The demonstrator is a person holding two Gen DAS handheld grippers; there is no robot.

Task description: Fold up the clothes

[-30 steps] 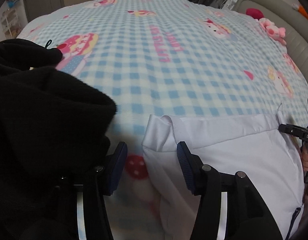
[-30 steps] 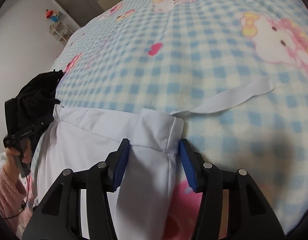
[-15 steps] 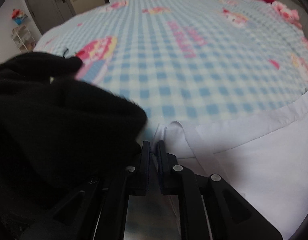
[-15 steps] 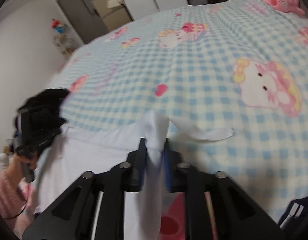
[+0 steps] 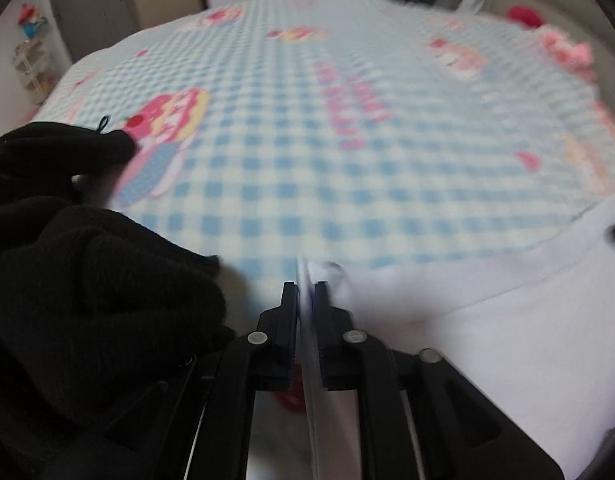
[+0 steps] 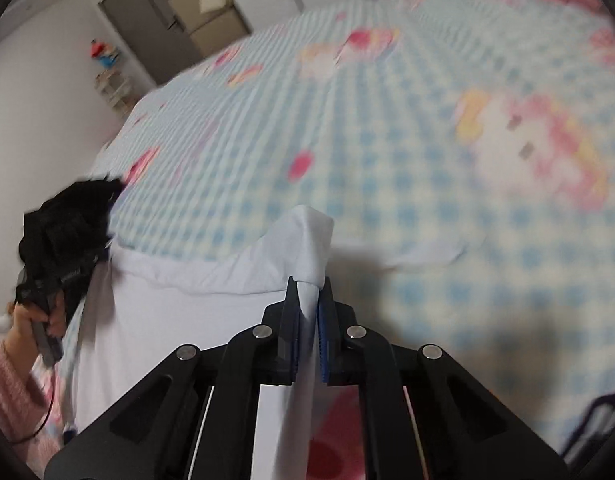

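A white garment (image 5: 487, 340) lies at the near edge of a blue checked bed cover (image 5: 307, 152). My left gripper (image 5: 306, 292) is shut on the garment's left top corner, with a thin fold of white cloth between the fingers. My right gripper (image 6: 307, 296) is shut on the garment's right top corner (image 6: 311, 232), which stands up bunched above the fingertips. The white garment (image 6: 179, 320) hangs taut between the two grippers. The left gripper and the hand holding it (image 6: 47, 304) show at the left of the right wrist view.
A black fleece garment (image 5: 79, 280) is heaped at the left, close beside my left gripper; it also shows in the right wrist view (image 6: 67, 216). Pink plush toys (image 5: 567, 48) sit by the headboard at the far right. A dark door (image 6: 147, 28) and shelves stand beyond the bed.
Both grippers closed on the white garment's top corners and are lifting them off the bed cover. The views are blurred by motion.
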